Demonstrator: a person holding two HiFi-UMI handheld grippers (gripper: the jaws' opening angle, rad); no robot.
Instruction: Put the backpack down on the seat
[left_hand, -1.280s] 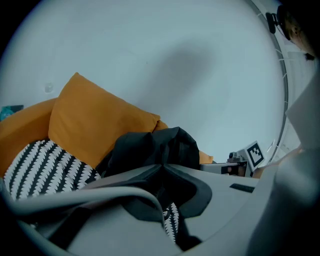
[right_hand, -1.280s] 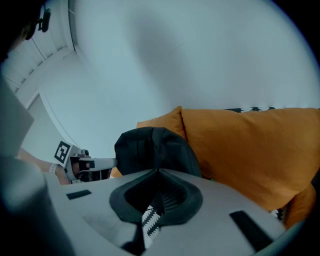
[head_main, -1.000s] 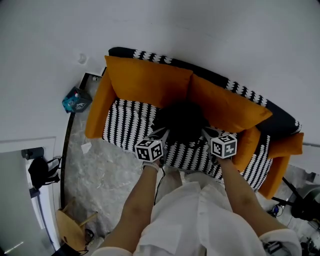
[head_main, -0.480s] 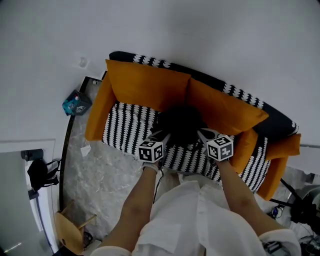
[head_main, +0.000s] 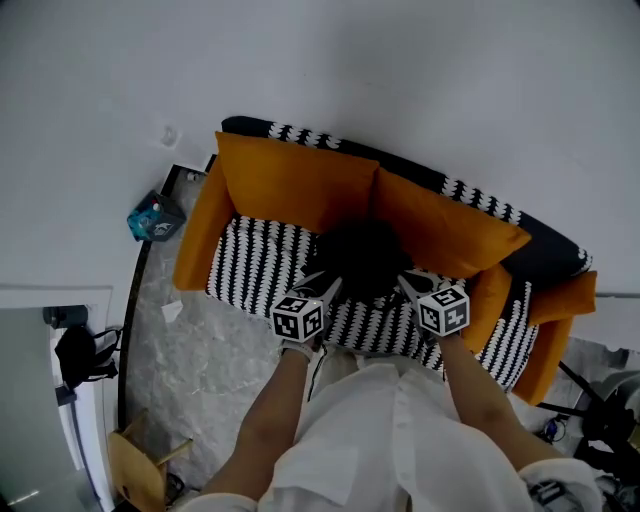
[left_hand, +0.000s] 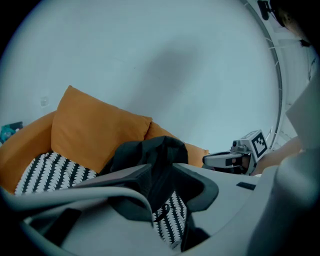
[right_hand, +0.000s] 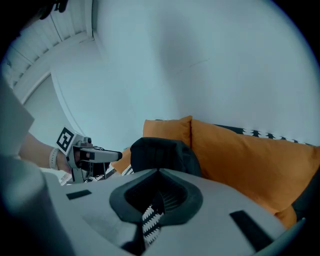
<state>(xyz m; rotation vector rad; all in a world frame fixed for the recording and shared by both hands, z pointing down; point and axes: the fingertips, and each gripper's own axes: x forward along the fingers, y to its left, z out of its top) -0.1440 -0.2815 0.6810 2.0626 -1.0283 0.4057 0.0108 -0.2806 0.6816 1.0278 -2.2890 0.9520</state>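
A black backpack (head_main: 362, 258) sits on the sofa's black-and-white seat (head_main: 252, 262), leaning against the orange back cushions (head_main: 300, 185). My left gripper (head_main: 318, 286) is at its left side. Its jaws have just been opening and now stand open (left_hand: 162, 172). The backpack (left_hand: 150, 152) is just ahead of the gap and the pads do not press on it. My right gripper (head_main: 410, 283) is at the backpack's right side. Its jaws (right_hand: 159, 172) are drawn together, with only a thin slit of seat showing and the backpack (right_hand: 160, 152) beyond. Each gripper view also shows the other gripper: right (left_hand: 207, 160), left (right_hand: 117, 156).
A teal box (head_main: 154, 218) lies on the marble floor left of the sofa. A black bag (head_main: 75, 350) hangs by a white door at the far left, and a wooden chair (head_main: 135, 465) stands below it. More orange cushions (head_main: 565, 295) fill the sofa's right end. A white wall rises behind.
Both grippers have lifted a little and edged back from the backpack. The backpack stays in the same place on the seat.
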